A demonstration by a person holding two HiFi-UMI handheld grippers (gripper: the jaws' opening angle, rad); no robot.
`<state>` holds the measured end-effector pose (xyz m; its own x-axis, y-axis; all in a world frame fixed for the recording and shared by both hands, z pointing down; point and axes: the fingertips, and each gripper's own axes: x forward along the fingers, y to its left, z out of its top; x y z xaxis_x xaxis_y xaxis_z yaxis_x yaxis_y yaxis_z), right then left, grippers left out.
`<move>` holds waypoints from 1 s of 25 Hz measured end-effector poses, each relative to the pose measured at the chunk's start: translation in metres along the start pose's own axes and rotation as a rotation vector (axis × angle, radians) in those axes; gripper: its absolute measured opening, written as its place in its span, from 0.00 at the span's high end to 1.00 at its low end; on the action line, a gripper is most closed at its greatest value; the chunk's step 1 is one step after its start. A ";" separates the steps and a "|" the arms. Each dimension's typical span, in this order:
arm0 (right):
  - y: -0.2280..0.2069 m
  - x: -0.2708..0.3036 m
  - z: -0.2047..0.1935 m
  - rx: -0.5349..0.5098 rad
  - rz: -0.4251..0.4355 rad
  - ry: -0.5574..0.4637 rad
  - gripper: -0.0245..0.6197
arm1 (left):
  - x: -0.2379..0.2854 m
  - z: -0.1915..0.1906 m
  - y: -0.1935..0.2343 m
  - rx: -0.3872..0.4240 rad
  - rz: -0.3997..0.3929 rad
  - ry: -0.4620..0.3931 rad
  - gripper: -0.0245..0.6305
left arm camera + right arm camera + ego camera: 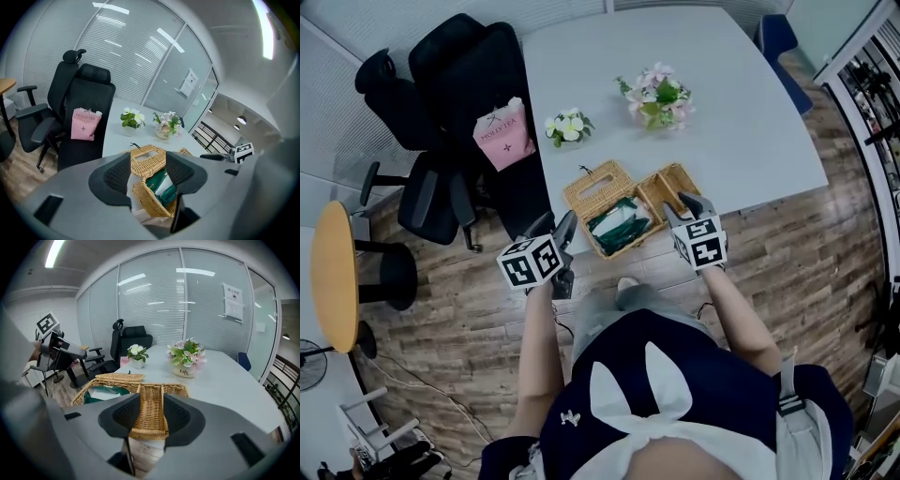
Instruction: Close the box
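Observation:
A wicker box [602, 246] stands at the table's near edge with both lid flaps swung open. Green packets [619, 225] lie inside. The left flap [598, 183] leans back; the right flap [667, 187] lies outward. My right gripper [688, 206] is at the right flap's near end. In the right gripper view that flap [151, 404] runs between the wide jaws of my right gripper [151, 414], and I see no pad pressing on it. My left gripper [555, 227] hangs open left of the box, off the table's edge. In the left gripper view its jaws [149, 171] frame the box [146, 200], nothing between them.
Two flower pots [568, 127] [658, 98] stand on the grey table [750, 122] behind the box. A pink bag [503, 134] sits on a black office chair [469, 75] at the left. A round wooden table [333, 277] is far left, a blue chair [783, 42] far right.

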<state>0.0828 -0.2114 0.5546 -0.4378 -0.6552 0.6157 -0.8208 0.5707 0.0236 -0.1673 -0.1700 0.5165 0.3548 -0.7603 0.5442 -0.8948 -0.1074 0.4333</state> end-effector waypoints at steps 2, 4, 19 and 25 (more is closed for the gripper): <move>-0.004 0.005 -0.006 -0.001 0.001 0.030 0.71 | 0.005 -0.001 0.005 -0.021 -0.005 0.012 0.62; -0.007 0.010 -0.012 0.001 0.009 0.062 0.71 | 0.011 -0.001 0.009 -0.043 -0.014 0.028 0.62; -0.010 0.035 -0.036 0.010 0.017 0.212 0.70 | 0.070 -0.016 0.047 -0.341 -0.161 0.148 0.62; -0.012 0.040 -0.041 0.044 -0.031 0.253 0.71 | 0.089 -0.022 0.069 -0.470 -0.189 0.202 0.62</move>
<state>0.0906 -0.2243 0.6116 -0.3109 -0.5239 0.7930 -0.8498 0.5269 0.0150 -0.1917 -0.2310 0.6110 0.5844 -0.6123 0.5325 -0.6088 0.1029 0.7866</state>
